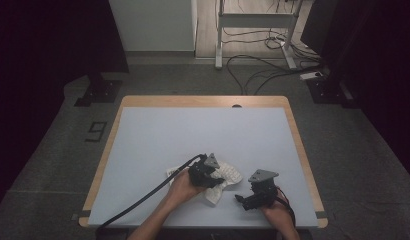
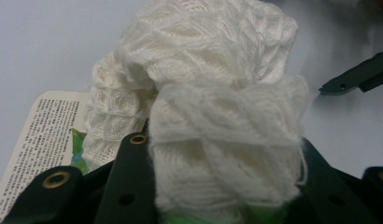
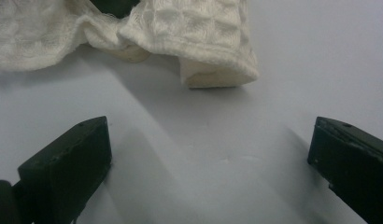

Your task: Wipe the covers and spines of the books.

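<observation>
Item: white waffle cloth (image 1: 224, 181), near-centre of desk (image 1: 203, 135), bunched. Left tongs (image 2: 222, 186) clamped on a thick fold; right tongs (image 3: 208, 154) wide apart, empty, just right. Step: gathering cloth. Next likely: right tongs take a free corner.

Cream-white waffle-weave cloth (image 2: 213, 93), a raised grid of little squares all over, bunched at centre frame in the left gripper view. At lower left there, a white printed paper label (image 2: 45, 135) carries fine black text and a bright green patch. Matt black left gripper (image 1: 207, 172) and matt black right gripper (image 1: 257, 192), each topped by a grey three-cornered plate. Pale blue-grey tabletop with a light wooden rim (image 1: 203, 101).
</observation>
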Demonstrator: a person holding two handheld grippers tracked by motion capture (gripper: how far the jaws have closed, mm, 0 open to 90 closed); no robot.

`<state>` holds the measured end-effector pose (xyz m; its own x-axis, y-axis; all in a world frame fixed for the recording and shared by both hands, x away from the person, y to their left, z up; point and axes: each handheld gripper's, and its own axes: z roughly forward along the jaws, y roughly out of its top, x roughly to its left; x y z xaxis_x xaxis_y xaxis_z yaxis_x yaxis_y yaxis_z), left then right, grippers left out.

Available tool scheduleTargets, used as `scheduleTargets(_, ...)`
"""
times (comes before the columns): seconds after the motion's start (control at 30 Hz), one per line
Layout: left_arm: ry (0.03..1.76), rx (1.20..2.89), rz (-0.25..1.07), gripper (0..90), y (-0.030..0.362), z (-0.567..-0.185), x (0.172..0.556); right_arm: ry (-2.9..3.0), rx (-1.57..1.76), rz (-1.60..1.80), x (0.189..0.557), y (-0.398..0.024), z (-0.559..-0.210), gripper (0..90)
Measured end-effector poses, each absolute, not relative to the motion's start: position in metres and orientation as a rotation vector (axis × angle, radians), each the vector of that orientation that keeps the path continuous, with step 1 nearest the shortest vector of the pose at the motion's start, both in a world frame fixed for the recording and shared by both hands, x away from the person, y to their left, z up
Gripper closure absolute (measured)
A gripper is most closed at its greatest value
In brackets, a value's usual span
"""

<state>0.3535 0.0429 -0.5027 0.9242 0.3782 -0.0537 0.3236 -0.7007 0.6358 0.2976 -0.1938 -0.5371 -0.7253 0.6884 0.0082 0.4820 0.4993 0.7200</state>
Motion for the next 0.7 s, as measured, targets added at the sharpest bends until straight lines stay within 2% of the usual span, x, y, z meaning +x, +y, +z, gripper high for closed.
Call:
scheduleTargets(0.3, 0.500, 2.388, 0.096, 62.4, 0.045, -0.497, 0.354, 2.466, 0.989, 1.053, 0.298, -0.194, -0.537, 0.0)
scheduleTargets(0.7, 0.493, 2.358, 0.137, 62.6, 0.056, -0.468, 0.349, 2.465, 0.988, 1.053, 0.298, -0.194, -0.537, 0.0)
